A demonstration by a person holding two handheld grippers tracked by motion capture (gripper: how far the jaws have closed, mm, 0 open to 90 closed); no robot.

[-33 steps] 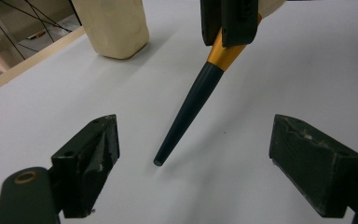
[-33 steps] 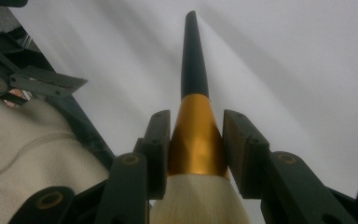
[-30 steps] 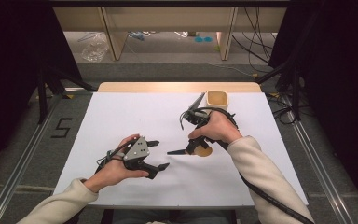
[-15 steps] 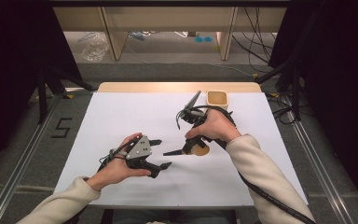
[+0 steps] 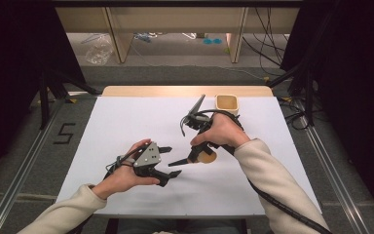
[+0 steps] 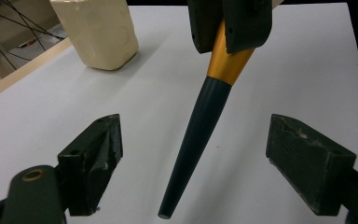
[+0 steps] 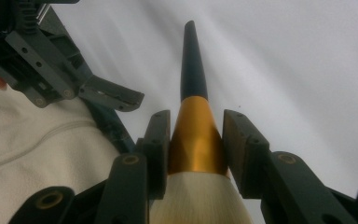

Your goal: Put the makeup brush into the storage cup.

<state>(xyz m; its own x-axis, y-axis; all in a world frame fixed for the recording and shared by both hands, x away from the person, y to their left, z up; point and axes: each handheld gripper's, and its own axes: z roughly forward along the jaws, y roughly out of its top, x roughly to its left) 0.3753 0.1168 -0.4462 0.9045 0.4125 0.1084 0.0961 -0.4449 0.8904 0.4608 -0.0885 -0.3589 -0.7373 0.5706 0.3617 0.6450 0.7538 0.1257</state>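
A makeup brush has a dark tapered handle (image 6: 205,107), a gold ferrule (image 7: 196,135) and cream bristles (image 5: 207,156). My right gripper (image 7: 196,140) is shut on the ferrule and holds the brush just above the white table, handle towards the left hand. The handle's thin end (image 5: 175,163) lies between the jaws of my left gripper (image 5: 172,161), which stand wide on either side without touching it. In the left gripper view the left gripper (image 6: 200,144) is open around the handle. Its jaws have just been closing a little.
A small cream cup (image 5: 226,103) stands at the far right of the white tabletop (image 5: 126,122), and in the left gripper view the cup (image 6: 98,30) is at upper left. A wooden strip (image 5: 175,90) edges the table's far side. Metal rails run along both sides.
The right hand has edged slightly to the left with the brush. The left hand has kept still.
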